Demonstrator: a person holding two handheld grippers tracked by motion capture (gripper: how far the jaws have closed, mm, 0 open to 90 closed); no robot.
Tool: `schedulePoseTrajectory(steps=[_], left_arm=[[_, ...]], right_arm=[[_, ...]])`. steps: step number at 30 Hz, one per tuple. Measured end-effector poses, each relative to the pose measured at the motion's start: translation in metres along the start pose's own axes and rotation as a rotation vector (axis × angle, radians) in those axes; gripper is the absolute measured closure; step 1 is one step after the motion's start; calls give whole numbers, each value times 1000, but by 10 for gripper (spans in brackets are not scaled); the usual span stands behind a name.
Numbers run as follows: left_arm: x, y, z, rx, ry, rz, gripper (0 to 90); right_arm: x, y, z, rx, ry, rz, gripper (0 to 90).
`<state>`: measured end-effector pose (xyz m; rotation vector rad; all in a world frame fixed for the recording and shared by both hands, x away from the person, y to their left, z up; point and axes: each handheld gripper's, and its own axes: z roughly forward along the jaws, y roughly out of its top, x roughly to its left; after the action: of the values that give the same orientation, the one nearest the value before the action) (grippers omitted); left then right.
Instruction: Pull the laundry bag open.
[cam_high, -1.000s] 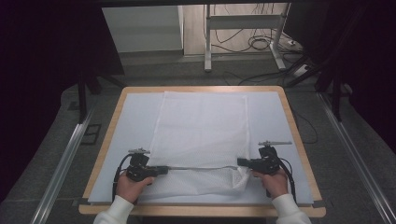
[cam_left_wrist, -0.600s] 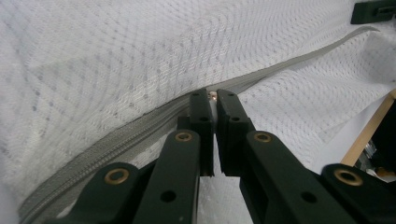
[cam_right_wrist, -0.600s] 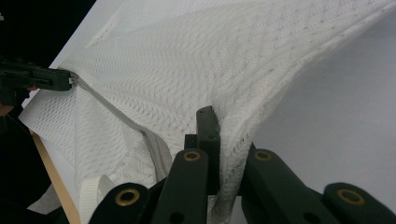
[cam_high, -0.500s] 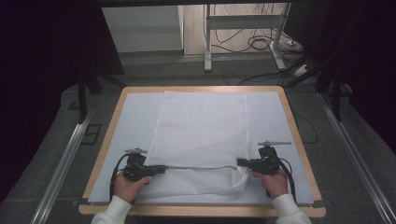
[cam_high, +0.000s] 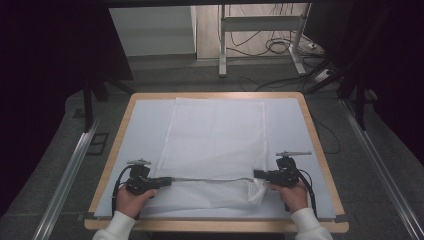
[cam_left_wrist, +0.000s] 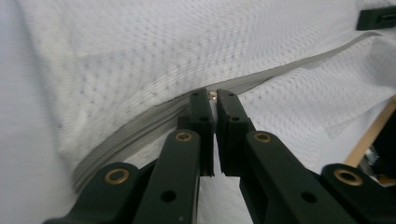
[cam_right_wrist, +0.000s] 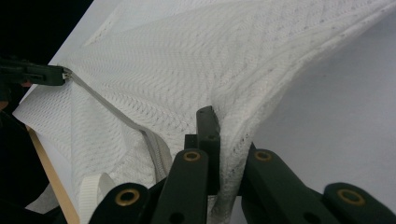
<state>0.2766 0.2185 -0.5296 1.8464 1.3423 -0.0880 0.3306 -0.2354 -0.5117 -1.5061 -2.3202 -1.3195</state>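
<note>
Zipper (cam_left_wrist: 140, 122) of the white mesh bag (cam_high: 215, 145) on the counter (cam_high: 145, 100) looks nearly fully closed, left gripper (cam_left_wrist: 210, 100) jaws clenched on its pull, right gripper (cam_right_wrist: 219, 140) jaws pinching the bag's edge between them.

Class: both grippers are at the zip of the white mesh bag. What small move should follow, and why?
Probably the left gripper should draw the small metal zip pull along the grey zip, while the right gripper holds the white mesh laundry bag taut: both jaws look shut, one on the pull, one on the bag's edge.
</note>
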Motion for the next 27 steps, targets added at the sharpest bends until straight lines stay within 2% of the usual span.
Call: schedulePoseTrajectory(steps=[27], left_arm=[[12,-9,-15,-16,10,-23,865]], right_arm=[[-1,1,-1,-2,-7,3,883]])
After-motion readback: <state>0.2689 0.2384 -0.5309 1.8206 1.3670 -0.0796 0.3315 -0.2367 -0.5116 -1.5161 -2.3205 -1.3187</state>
